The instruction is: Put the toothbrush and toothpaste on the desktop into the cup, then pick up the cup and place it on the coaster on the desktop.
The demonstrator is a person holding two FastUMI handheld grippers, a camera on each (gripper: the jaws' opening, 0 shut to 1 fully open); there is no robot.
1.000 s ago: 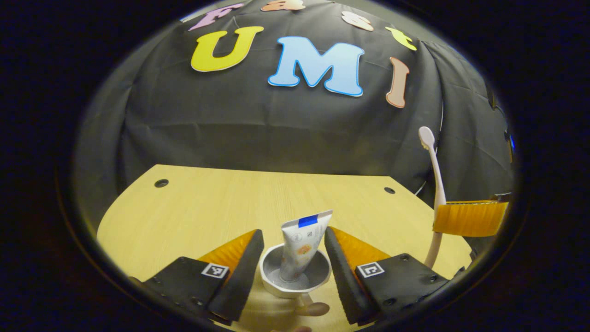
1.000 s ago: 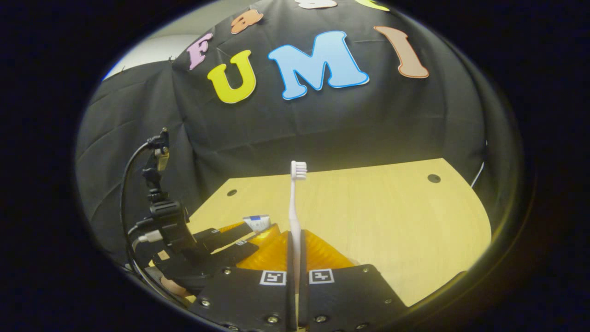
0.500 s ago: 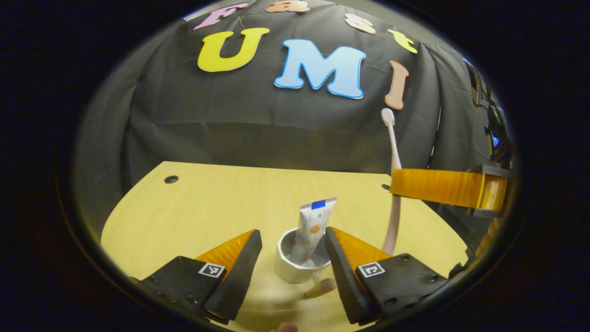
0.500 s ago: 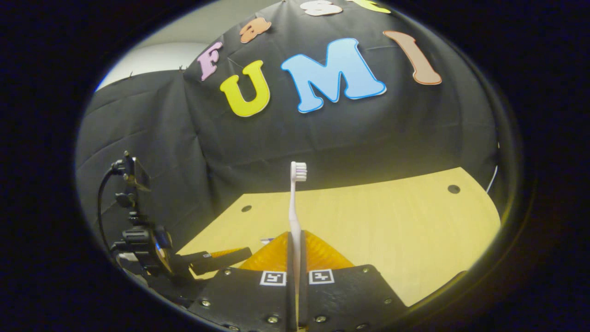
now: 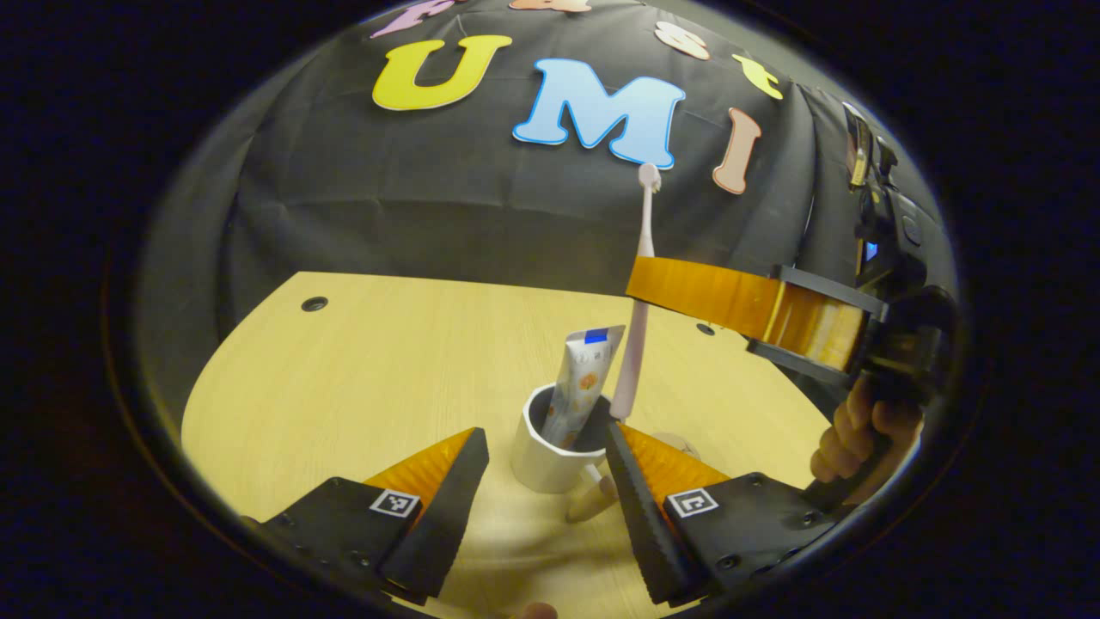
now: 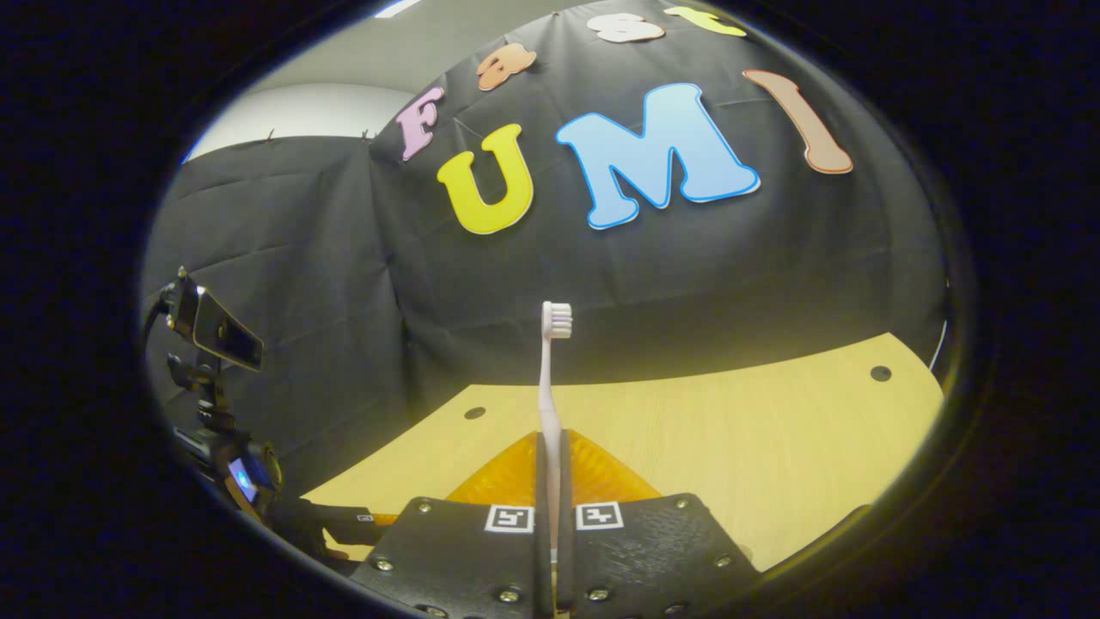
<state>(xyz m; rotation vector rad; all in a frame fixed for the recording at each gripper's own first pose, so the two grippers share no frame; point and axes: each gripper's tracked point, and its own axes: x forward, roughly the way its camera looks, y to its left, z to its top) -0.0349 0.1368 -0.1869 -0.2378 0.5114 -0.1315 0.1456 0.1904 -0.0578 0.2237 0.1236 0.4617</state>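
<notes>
Toothbrush upright, clamped btwn both fingers of the right gripper, bristle head up at 12 o'clock in right gripper view, handle running down into the closed jaws. In left gripper view the brush's lower end sits at the cup rim, 3 o'clock side; can't tell if it's inside yet. Toothpaste stands tilted in the cup, crimped end up. Cup on the desk, just ahead of the left gripper, whose fingers are spread wide w/ nothing held, cup between the tips. Cup handle points toward 6 o'clock. A hand holds the right gripper at 3 o'clock
</notes>
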